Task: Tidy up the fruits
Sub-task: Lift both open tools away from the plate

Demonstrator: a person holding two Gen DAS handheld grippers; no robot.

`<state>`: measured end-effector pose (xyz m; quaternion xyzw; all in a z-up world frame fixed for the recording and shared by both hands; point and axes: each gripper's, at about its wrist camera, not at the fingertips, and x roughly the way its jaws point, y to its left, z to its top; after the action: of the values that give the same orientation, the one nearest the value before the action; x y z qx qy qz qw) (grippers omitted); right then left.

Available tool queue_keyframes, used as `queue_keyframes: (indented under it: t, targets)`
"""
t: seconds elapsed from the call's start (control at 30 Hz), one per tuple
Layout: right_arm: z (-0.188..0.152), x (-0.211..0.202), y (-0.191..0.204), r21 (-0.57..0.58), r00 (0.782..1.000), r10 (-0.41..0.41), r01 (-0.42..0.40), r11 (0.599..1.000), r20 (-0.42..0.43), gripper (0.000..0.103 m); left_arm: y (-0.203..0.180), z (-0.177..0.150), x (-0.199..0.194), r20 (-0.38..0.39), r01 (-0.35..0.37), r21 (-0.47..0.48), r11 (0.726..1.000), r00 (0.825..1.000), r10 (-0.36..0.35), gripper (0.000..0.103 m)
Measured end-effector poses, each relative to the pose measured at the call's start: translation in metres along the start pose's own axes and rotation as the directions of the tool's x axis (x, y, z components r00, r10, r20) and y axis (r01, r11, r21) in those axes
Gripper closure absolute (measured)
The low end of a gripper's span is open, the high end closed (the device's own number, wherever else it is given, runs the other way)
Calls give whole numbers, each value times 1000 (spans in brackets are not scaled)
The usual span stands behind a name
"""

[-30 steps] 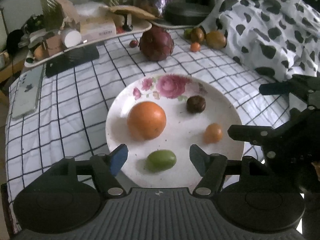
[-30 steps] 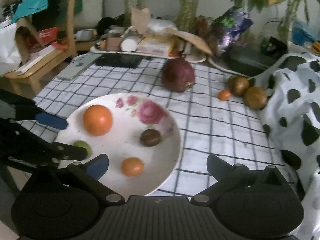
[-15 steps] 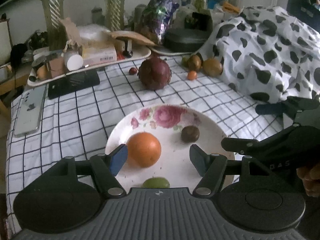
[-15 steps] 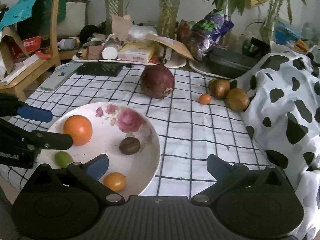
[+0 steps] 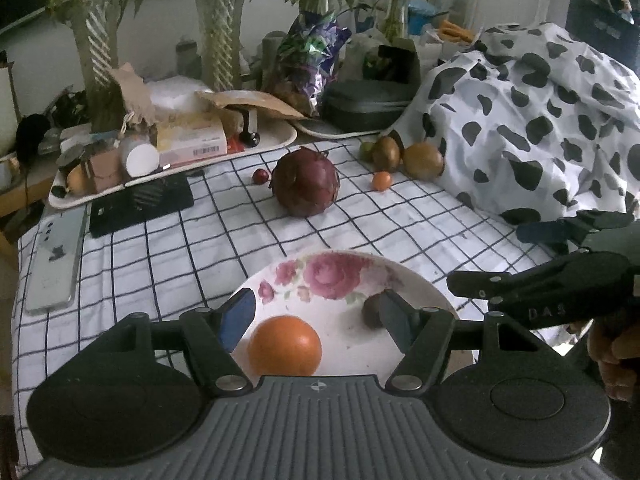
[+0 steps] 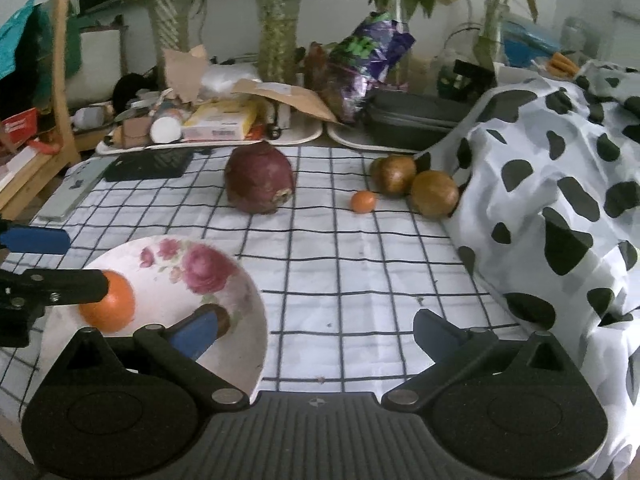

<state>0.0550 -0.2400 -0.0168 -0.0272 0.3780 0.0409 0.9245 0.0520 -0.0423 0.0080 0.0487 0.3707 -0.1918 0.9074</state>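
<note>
A flowered white plate [image 5: 340,280] [image 6: 240,292] sits on the checked cloth, holding an orange [image 5: 285,346] [image 6: 110,304] and a small dark fruit [image 5: 370,312]. My left gripper [image 5: 316,316] is open and empty above the plate's near side. My right gripper [image 6: 316,330] is open and empty, above the cloth at the plate's right edge. Farther back lie a large dark red fruit [image 5: 306,184] [image 6: 259,178], a small orange fruit [image 5: 381,181] [image 6: 363,201], two brown fruits [image 5: 423,161] [image 6: 434,193] and a tiny red fruit [image 5: 261,176].
A cow-print cloth [image 5: 540,120] [image 6: 560,200] is heaped on the right. Cluttered trays [image 5: 160,148] and a black case [image 5: 368,104] line the back edge. A phone [image 5: 56,264] and a black wallet [image 5: 140,204] lie at the left.
Both grippers have drawn back and tilted up from the plate. The green fruit and the small orange fruit on the plate have dropped out of view behind the grippers.
</note>
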Motion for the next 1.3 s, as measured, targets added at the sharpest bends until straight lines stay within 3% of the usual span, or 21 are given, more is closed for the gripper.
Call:
queue_keyframes:
  t: [0.3,0.37,0.6,0.73,1.3]
  targets:
    - [10,15,-12,21,999,-36,36,999,-5,0,3,13,11,25,4,21,1000,1000,-5,35]
    - [13,20,-14,21,999,-42,42,999,-7,0,4,16,15,22,2,39,999,1000,-3,29]
    - [22,33,-19,23,998,-54,54,998,-15,0,11,24,31,5,4,73,997,1000,-4,29]
    - [29,42,-22,22,998,-58,59,998,-19,0,14,29,40,4,1,77,997,1000,-1,21]
    - [57,81,-42,28,995,-94,95,995,-37,0,16,59,80,58,-37,135,990,998,29,19]
